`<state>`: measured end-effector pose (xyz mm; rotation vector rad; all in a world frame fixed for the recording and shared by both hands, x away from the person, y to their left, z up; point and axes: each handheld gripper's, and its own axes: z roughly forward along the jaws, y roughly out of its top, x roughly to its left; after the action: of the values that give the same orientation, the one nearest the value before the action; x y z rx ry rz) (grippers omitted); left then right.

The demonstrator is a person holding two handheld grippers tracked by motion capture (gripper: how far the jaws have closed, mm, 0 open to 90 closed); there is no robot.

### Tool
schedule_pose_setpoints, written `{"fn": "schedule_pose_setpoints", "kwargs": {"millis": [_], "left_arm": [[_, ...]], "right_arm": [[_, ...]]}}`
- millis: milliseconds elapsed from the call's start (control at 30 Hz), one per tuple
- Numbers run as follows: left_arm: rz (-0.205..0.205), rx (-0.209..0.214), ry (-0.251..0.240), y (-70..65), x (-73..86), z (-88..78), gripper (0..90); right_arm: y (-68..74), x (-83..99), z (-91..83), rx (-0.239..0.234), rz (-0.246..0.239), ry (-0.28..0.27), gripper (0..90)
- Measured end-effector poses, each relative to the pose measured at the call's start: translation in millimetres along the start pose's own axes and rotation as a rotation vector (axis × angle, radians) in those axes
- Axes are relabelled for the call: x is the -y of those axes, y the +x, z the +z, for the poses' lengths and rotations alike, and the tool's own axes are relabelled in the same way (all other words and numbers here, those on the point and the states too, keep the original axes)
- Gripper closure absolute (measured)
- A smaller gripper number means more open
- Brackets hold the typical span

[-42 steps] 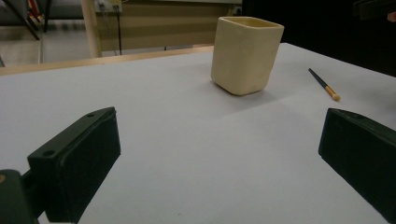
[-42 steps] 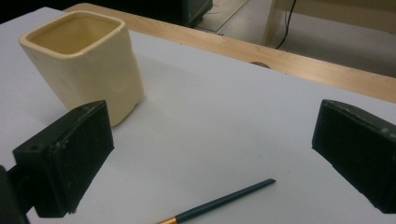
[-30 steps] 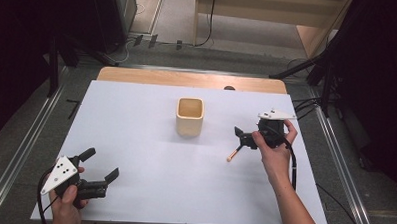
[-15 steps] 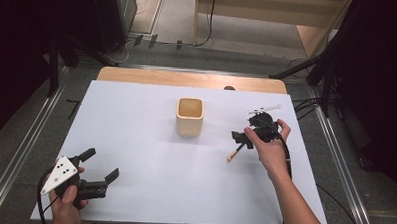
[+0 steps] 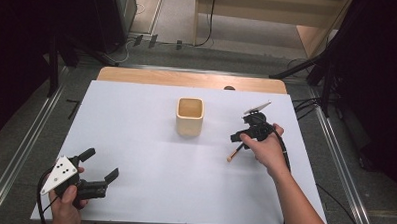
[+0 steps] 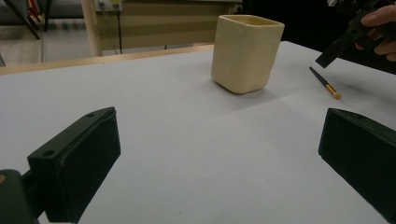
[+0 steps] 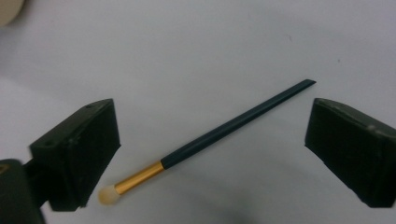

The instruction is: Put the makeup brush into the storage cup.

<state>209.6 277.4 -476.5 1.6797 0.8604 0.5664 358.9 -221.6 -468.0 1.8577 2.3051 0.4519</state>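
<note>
Right of centre in the high view, the right gripper (image 5: 241,137) hangs over the brush (image 7: 205,142), which lies flat on the white table (image 5: 135,140); its jaws, just narrowing, stand apart with the brush between them, untouched; at lower left the left gripper (image 5: 98,164) rests, jaws apart and empty; the cream cup (image 5: 190,116) stands centre.

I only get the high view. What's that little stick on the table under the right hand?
Observer: A small brush: dark handle, gold band, pale tip, lying flat on the white table.
Operator: Have the tongs got hold of it?
Observer: Not yet. The right gripper view shows the right tongs open astride it. Their jaws have just been closing slightly, and neither pad presses on it.
</note>
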Motion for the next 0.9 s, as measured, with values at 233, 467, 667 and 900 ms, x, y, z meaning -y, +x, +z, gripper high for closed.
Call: {"fn": "schedule_pose_setpoints", "kwargs": {"millis": [233, 467, 667, 900], "left_arm": [[0.0, 0.0, 0.002, 0.4, 0.1, -0.1, 0.0], [-0.001, 0.001, 0.002, 0.7, 0.2, 0.2, 0.0], [-0.001, 0.001, 0.003, 0.8, 0.2, 0.1, 0.0], [0.0, 0.001, 0.005, 0.3, 0.3, 0.4, 0.0]], "right_arm": [[2.8, -1.1, 5.8, 0.028, 0.019, 0.046, 13.6], [6.0, -0.2, 12.0, 0.054, 0.032, 0.111, 18.7], [5.0, -2.1, 15.3, -0.006, 0.126, 0.19, 23.4], [8.2, -4.1, 19.6, 0.033, 0.135, 0.233, 39.3]]}}
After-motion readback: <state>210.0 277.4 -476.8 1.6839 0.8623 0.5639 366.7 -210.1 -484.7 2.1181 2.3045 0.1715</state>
